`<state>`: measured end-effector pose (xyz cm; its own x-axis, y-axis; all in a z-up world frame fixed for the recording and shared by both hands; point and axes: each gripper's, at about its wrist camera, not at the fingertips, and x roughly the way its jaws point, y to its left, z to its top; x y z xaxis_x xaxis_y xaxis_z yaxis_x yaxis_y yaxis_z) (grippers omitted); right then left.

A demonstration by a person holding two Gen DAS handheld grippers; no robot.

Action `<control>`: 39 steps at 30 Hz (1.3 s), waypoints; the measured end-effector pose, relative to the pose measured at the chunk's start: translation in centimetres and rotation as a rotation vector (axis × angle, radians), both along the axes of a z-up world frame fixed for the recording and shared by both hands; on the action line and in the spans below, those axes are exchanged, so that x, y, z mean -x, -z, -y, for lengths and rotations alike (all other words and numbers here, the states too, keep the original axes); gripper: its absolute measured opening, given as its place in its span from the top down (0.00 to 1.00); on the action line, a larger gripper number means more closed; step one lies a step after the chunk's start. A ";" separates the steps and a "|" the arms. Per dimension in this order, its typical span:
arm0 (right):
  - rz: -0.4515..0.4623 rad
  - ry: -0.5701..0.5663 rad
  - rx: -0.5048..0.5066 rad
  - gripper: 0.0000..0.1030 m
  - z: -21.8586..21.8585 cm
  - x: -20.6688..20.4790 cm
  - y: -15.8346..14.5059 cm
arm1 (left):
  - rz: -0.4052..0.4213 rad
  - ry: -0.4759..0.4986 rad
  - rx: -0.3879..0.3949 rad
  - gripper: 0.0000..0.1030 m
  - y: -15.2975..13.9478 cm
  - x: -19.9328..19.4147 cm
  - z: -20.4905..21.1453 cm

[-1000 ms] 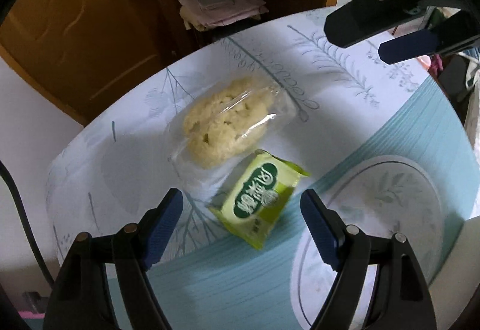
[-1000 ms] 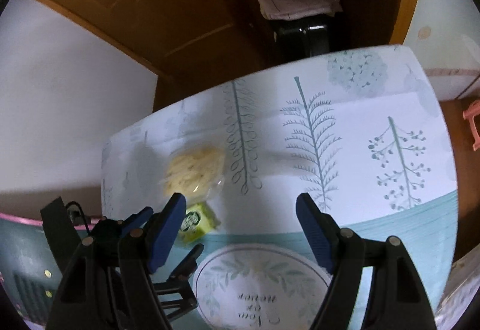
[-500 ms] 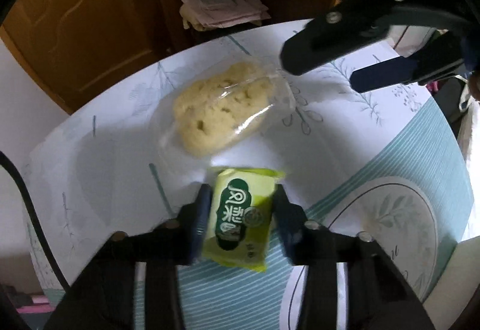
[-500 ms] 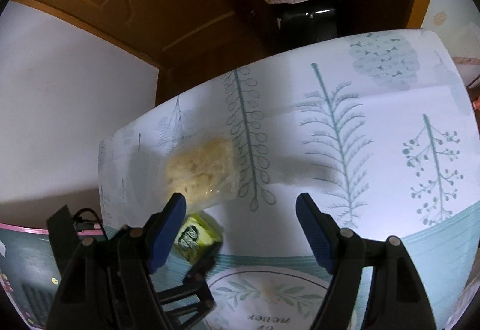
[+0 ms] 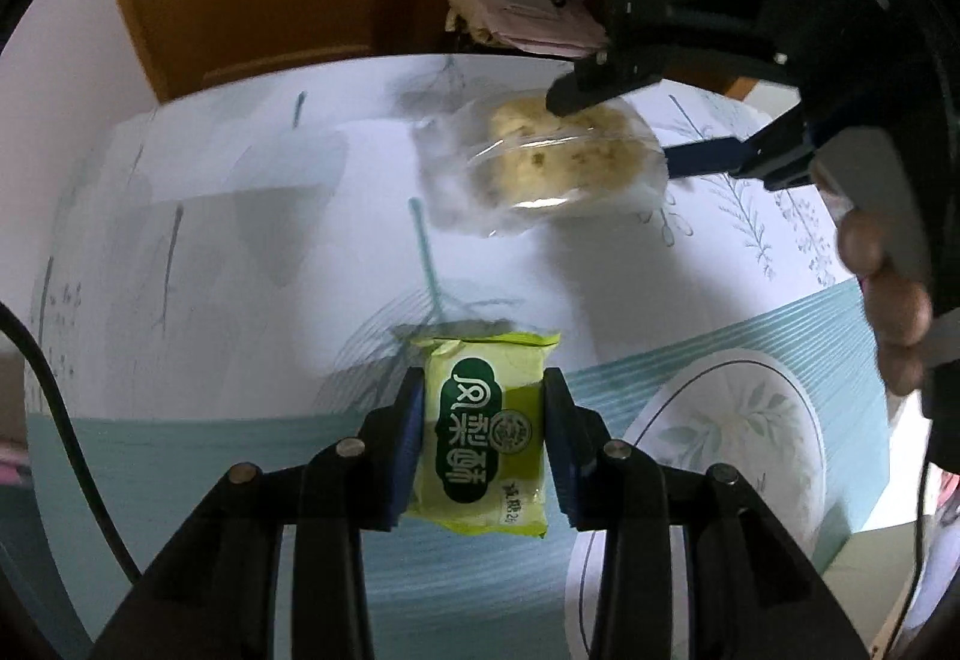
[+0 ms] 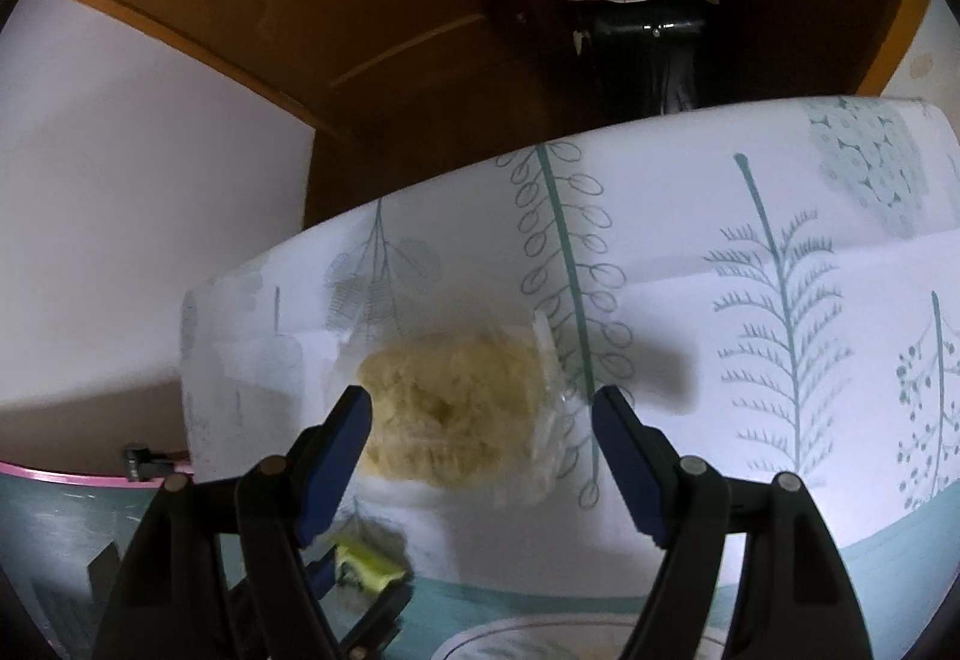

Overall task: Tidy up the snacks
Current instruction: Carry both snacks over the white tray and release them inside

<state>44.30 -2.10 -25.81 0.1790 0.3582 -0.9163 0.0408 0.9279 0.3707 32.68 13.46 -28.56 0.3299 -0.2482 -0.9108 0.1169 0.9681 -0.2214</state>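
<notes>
1. The left gripper [image 5: 485,441] pinches the green snack packet [image 5: 485,435] by its two sides, both blue pads pressed against the wrapper.
2. Beyond its tips lies the clear-wrapped pastry [image 5: 555,162] on the leaf-print tablecloth [image 5: 240,252].
3. The right gripper [image 6: 480,423] stands spread over that pastry [image 6: 450,414], its pads on either side of it; whether they touch it cannot be told.
4. Farther off stands a wooden cabinet [image 6: 372,18].

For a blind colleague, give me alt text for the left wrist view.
The left gripper is clamped on a green snack packet above a leaf-print tablecloth. Beyond, the open right gripper straddles a clear-wrapped yellow cake.
</notes>
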 end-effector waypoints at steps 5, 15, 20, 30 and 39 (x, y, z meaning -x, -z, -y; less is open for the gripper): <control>-0.001 -0.025 0.030 0.22 -1.0 0.0 0.7 | -0.011 -0.034 0.017 0.65 0.1 0.7 -0.7; 0.088 -0.103 -0.038 0.69 -1.3 3.1 -1.5 | -0.045 -0.092 0.025 0.65 -0.6 1.1 -0.9; 0.119 -0.119 -0.048 0.70 0.4 6.2 -4.1 | -0.008 -0.111 0.020 0.65 -3.7 2.4 -0.6; 0.276 -0.123 -0.107 0.70 6.2 16.4 -13.9 | 0.125 -0.101 0.005 0.65 -15.2 9.9 1.0; 0.369 -0.150 -0.145 0.70 10.8 27.1 -20.1 | 0.171 -0.090 0.016 0.65 -21.5 19.5 5.6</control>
